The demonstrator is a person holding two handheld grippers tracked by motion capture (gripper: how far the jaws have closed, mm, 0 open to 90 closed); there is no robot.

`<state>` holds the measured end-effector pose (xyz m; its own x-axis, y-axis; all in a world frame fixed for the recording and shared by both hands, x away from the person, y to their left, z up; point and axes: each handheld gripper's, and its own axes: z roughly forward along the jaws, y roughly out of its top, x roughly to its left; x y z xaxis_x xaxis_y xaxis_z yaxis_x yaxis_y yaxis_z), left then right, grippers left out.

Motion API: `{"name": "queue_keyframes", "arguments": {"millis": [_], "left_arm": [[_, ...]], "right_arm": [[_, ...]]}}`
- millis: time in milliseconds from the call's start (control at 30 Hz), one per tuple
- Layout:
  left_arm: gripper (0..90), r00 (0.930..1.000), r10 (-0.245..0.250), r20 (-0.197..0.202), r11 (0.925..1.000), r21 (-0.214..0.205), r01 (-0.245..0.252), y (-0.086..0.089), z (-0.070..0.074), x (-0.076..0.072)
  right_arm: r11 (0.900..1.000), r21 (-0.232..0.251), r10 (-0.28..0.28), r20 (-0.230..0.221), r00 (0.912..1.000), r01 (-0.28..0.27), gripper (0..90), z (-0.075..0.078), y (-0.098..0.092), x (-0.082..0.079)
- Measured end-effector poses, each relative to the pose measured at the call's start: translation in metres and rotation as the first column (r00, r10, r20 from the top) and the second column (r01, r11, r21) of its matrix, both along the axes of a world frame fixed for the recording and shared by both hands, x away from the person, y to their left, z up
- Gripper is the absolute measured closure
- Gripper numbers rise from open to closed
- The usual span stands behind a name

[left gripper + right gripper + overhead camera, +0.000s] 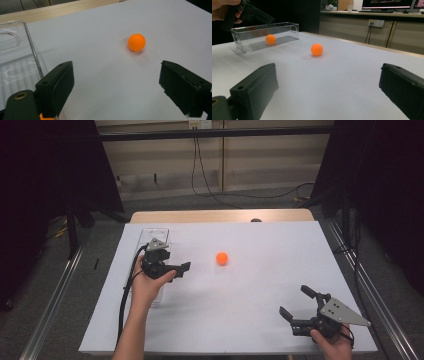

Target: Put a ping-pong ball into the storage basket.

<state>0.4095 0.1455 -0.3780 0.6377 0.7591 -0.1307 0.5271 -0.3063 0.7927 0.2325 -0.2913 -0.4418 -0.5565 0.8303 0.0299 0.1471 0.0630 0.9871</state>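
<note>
A small orange ball (222, 258) lies on the bare white table sheet (260, 245), ahead of the left gripper (181, 268) and well apart from its tips. In the left gripper view the same ball (136, 42) sits beyond the two black jaws, nearer the right-hand one, with open sheet between it and both. The left gripper's jaws stand wide apart and hold nothing. The person's left hand (150, 282) carries it over the near end of a clear, rectangular plastic box (159, 234) that lies at the left side of the sheet; in the left gripper view the box's transparent wall (30, 42) runs just beside the left-hand jaw.

The right gripper (299, 305) is held low at the near right corner of the sheet by the person's right hand (334, 342), far from the loose ball. Its jaws too are spread wide and grip nothing. In the right gripper view the loose ball (316, 49) rests well beyond the jaws, roughly midway between them.

Counted: two orange balls. One is the loose ball on the sheet; the second orange ball (270, 39) lies inside the clear box (284, 33), seen through its wall in the right gripper view. There is one clear box, and there are two grippers.
</note>
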Motion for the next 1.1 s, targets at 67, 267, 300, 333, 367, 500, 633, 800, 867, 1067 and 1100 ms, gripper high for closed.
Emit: {"name": "queue_keyframes", "arguments": {"millis": [67, 267, 300, 333, 367, 500, 633, 800, 867, 1067, 1100], "left_arm": [[12.8, 0.9999, -0.011, -0.002, 0.9999, 0.001, 0.011, -0.001, -0.001, 0.0], [12.5, 0.9999, -0.014, -0.008, 0.9999, -0.007, 0.014, -0.004, -0.003, 0.001], [12.5, 0.9999, -0.014, -0.007, 0.9999, -0.005, 0.014, -0.004, -0.003, 0.001], [12.5, 0.9999, -0.012, -0.002, 0.9999, -0.003, 0.012, -0.005, -0.003, 0.001], [12.5, 0.9999, -0.014, 0.0, 0.9999, -0.005, 0.014, -0.006, -0.004, 0.001], [12.4, 0.9997, -0.024, -0.001, 0.9997, -0.001, 0.024, -0.01, -0.006, 0.001], [12.2, 0.9995, -0.033, 0.0, 0.9994, 0.004, 0.033, -0.013, -0.007, 0.001], [12.1, 0.9993, -0.036, -0.002, 0.9993, -0.013, 0.036, -0.014, -0.008, 0.002], [12.0, 0.9992, -0.039, -0.002, 0.9991, -0.017, 0.039, -0.016, -0.009, 0.002], [11.5, 0.9987, -0.05, -0.004, 0.9986, -0.016, 0.05, -0.021, -0.012, 0.003], [11.5, 0.9986, -0.052, -0.005, 0.9985, -0.018, 0.052, -0.022, -0.013, 0.002]], "right_arm": [[1.0, -0.005, 0.003, 0.001, 1.0, -0.003, 1.3, 0.0, 0.0, 0.0], [0.9999, -0.006, 0.008, -0.002, 1.0, -0.008, 1.3, -0.001, 0.001, 0.002], [0.9999, -0.006, 0.009, -0.002, 1.0, -0.009, 1.3, -0.001, 0.001, 0.002], [0.9999, -0.007, 0.009, 0.0, 1.0, -0.009, 1.3, -0.001, 0.001, 0.002], [0.9999, -0.006, 0.009, 0.0, 1.0, -0.009, 1.3, 0.0, 0.001, 0.002], [1.0, -0.006, 0.007, 0.001, 1.0, -0.007, 1.3, 0.0, 0.001, 0.002], [1.0, -0.005, 0.008, -0.001, 1.0, -0.008, 1.3, 0.0, 0.002, 0.002], [0.9999, -0.006, 0.009, -0.002, 1.0, -0.009, 1.4, -0.001, 0.002, 0.003], [1.0, -0.005, 0.008, -0.003, 1.0, -0.008, 1.3, -0.001, 0.001, 0.003], [1.0, -0.004, 0.007, -0.001, 1.0, -0.007, 1.4, -0.001, 0.0, 0.003], [1.0, -0.005, 0.008, 0.001, 1.0, -0.008, 1.3, -0.001, 0.0, 0.003]]}}
